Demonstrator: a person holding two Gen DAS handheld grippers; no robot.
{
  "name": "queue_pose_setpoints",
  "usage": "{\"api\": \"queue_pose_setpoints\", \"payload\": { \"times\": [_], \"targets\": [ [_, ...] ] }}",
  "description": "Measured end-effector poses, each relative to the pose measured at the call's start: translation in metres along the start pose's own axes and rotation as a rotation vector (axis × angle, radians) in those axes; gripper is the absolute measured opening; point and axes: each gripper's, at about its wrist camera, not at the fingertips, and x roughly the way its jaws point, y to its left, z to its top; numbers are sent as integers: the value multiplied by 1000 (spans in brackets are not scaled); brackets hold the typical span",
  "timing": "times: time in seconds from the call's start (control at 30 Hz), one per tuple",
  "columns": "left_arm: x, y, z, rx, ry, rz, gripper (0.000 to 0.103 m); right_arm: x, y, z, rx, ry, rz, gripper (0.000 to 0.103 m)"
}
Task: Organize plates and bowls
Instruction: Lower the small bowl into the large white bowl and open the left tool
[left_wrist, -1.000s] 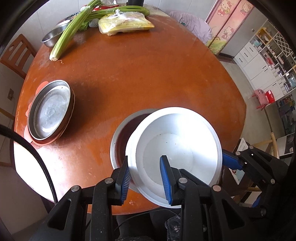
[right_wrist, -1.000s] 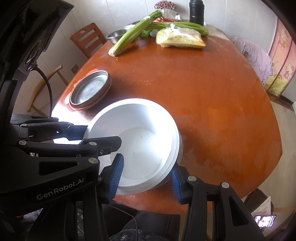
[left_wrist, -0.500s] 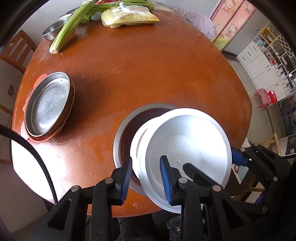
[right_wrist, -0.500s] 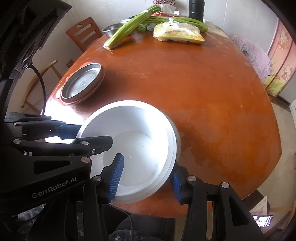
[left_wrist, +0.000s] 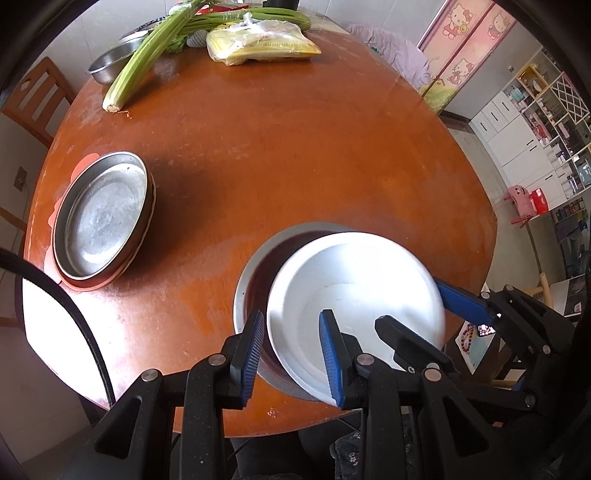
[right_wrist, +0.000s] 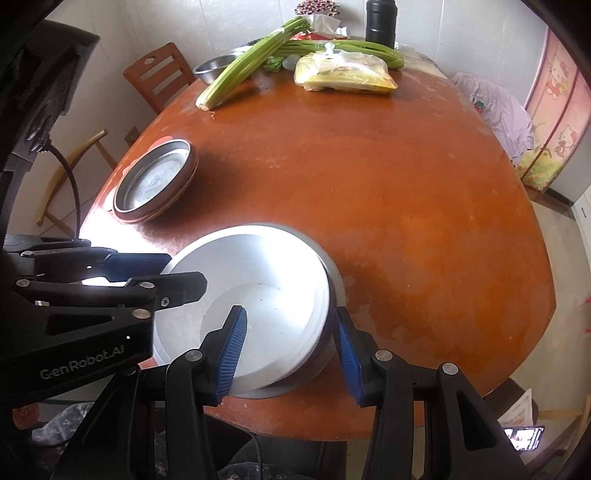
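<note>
Your left gripper (left_wrist: 291, 354) is pinching the near rim of the white bowl (left_wrist: 354, 302), one pad inside and one outside, while your right gripper (right_wrist: 288, 350) straddles the opposite wall of that bowl and looks clamped on it, though the outer pad's contact is hard to make out. The white bowl sits tilted in the steel bowl (left_wrist: 255, 266) at the near edge of the tabletop (left_wrist: 295, 155), well apart from the stacked metal plates (left_wrist: 99, 214) on your left.
</note>
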Motion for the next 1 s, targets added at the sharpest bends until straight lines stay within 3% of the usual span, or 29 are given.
{"api": "queue_pose_setpoints", "payload": {
  "times": [0.33, 0.5, 1.0],
  "targets": [
    [-10, 5, 0, -20, -25, -9, 34, -6, -1, 3, 6, -17, -3, 52],
    [-16, 5, 1, -19, -39, -8, 44, -12, -3, 5, 16, -28, 1, 54],
    [-26, 16, -2, -59, -64, 11, 51, -28, -11, 7, 36, -81, -4, 68]
  ]
}}
